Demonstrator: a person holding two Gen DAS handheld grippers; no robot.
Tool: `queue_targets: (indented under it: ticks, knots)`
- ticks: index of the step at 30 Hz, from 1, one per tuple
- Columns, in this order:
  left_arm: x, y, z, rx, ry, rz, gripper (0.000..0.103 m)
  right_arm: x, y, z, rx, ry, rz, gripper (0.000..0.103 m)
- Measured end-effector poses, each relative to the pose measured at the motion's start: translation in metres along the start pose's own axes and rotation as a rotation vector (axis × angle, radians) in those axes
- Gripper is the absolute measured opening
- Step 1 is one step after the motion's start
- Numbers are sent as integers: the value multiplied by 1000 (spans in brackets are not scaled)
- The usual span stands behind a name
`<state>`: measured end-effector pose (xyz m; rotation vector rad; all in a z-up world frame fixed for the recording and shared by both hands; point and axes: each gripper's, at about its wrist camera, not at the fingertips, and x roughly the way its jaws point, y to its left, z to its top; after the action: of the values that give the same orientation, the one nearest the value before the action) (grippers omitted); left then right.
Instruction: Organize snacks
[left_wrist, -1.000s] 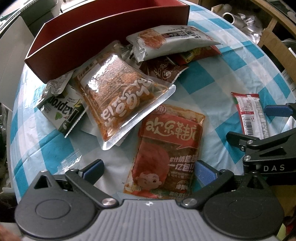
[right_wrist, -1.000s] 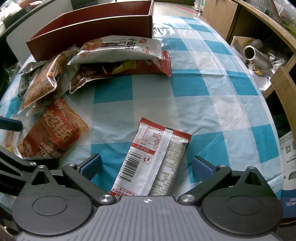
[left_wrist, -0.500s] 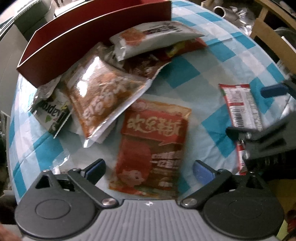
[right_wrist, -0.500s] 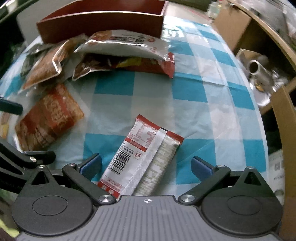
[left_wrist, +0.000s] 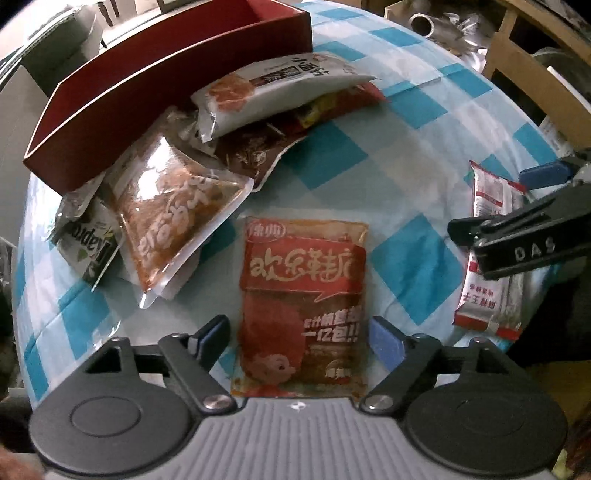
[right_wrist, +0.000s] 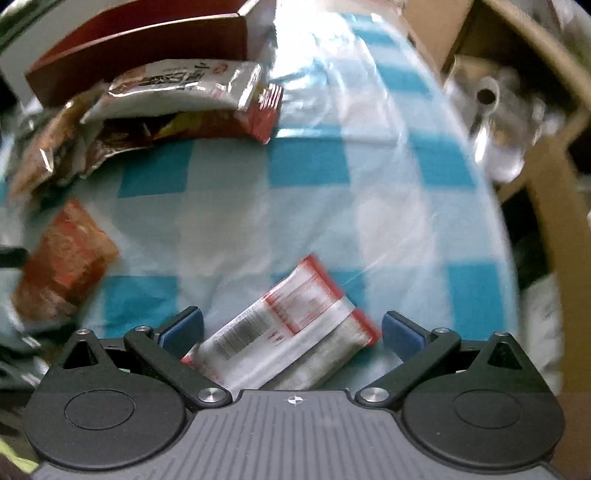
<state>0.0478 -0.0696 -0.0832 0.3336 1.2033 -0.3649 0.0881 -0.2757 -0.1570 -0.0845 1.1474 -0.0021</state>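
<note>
My left gripper (left_wrist: 300, 338) is open, its fingers on either side of a flat red-orange snack packet (left_wrist: 303, 299) lying on the checked tablecloth; the packet also shows in the right wrist view (right_wrist: 62, 264). My right gripper (right_wrist: 291, 326) is open around a red-and-white snack packet (right_wrist: 288, 332) with a barcode, which also shows at the right of the left wrist view (left_wrist: 491, 258). A dark red open box (left_wrist: 147, 85) stands at the back. Against it lies a pile: a white packet (left_wrist: 273, 92), a clear orange packet (left_wrist: 173, 218) and a green-and-white packet (left_wrist: 92, 243).
The blue-and-white checked tablecloth (left_wrist: 388, 173) covers a round table whose edge curves off at the right. Beyond it stand a wooden frame (right_wrist: 554, 221) and silvery metal ware (right_wrist: 491, 110). The right gripper's body (left_wrist: 532, 247) crosses the right side of the left wrist view.
Both grippers have pulled back toward the table's near edge, so each packet now sits closer between its fingers. The left gripper's fingers have narrowed around the red-orange packet. The right view is motion-blurred.
</note>
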Motion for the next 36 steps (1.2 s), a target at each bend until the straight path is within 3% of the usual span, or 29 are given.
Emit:
queue_targets:
  ticks: [4,8,10,11,13,17,19,21,23,25,29,33,36]
  knots:
    - [4,1,8,-18,8,-12,83,-2,-1,-8,69,-76,-17,103]
    - [11,-5,7,-4,12,-21,100,1,1,-6,174,-90,-62,103]
    - [11,-7,7,2,13,-12,100,2,2,-3,152,-78,-61,103]
    - [11,-7,7,-1,14,-14,100,1,0,3,118,-48,-47,103]
    - [14,-7,9,7,16,-24,99,-13,-9,9,125,-37,-37,89]
    - [17,-8,10,8,16,-26,99,-52,-9,-17,138,-36,-57,96]
    - [17,-8,12,3,21,-22,98,-52,1,-34,148,15,-64,96]
    - [13,-5,12,3,15,-19,92,-45,9,-41,183,29,-46,94]
    - [7,-1,10,-9,1,-19,81,-34,11,-41,267,45,-51,82]
    - [5,2,9,-15,-7,-20,77,-29,8,-43,329,32,-22,80]
    - [2,8,5,-24,-20,-23,72,-28,17,-27,154,37,-50,84]
    - [-2,15,-1,-48,-12,-33,71,-29,14,-3,-3,37,-105,70]
    - [-2,15,-1,-54,-15,-25,72,-25,-4,13,14,31,-107,69]
